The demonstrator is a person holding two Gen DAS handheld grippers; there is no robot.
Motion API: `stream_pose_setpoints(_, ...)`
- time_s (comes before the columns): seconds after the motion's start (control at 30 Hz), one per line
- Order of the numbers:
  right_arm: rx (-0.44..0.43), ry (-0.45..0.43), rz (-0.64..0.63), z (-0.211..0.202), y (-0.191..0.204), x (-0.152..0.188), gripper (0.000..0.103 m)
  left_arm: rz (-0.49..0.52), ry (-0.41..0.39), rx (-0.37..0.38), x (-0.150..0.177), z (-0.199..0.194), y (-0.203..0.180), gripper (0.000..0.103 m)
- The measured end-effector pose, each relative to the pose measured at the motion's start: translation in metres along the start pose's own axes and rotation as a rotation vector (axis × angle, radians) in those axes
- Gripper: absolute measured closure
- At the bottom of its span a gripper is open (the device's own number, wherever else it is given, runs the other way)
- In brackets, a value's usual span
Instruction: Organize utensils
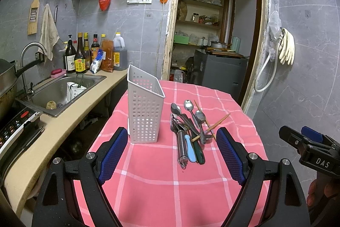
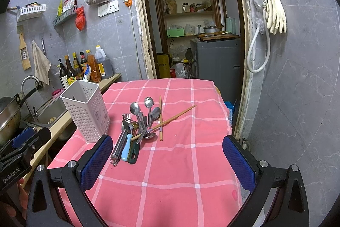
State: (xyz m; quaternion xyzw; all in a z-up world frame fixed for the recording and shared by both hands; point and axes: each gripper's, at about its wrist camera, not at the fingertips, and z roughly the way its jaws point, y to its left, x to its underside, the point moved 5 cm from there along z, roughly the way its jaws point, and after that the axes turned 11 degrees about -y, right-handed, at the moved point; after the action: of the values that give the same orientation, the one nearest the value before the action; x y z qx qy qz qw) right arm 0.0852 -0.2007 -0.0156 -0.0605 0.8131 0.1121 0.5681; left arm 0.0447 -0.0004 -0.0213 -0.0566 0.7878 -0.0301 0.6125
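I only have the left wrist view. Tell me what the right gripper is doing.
Observer: The right gripper is open, its fingers wide apart over the pink tablecloth, holding nothing.
Operator: Report any fork in the utensil pile.
Observer: One fork shows its tines at the pile's edge nearest the white holder.
Operator: Check that holder's right side.
Observer: A printed label sits on the side facing the utensils.
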Motion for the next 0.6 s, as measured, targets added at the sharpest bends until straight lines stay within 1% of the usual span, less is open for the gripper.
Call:
stream_pose_setpoints(0.27,0.000,0.002,0.001,0.002,-0.002,-0.001,0.000,0.000,0.002,0.000,0.000,0.002,0.006,0.022)
stream_pose_setpoints(0.37,0.000,0.003,0.001,0.001,-0.001,-0.005,0.000,0.000,0.003,0.001,0.004,0.009,0.010,0.022)
stream_pose_setpoints(0.6,-0.002,0.006,0.000,0.006,-0.005,0.002,0.000,0.001,0.004,0.001,0.006,0.014,0.009,0.022)
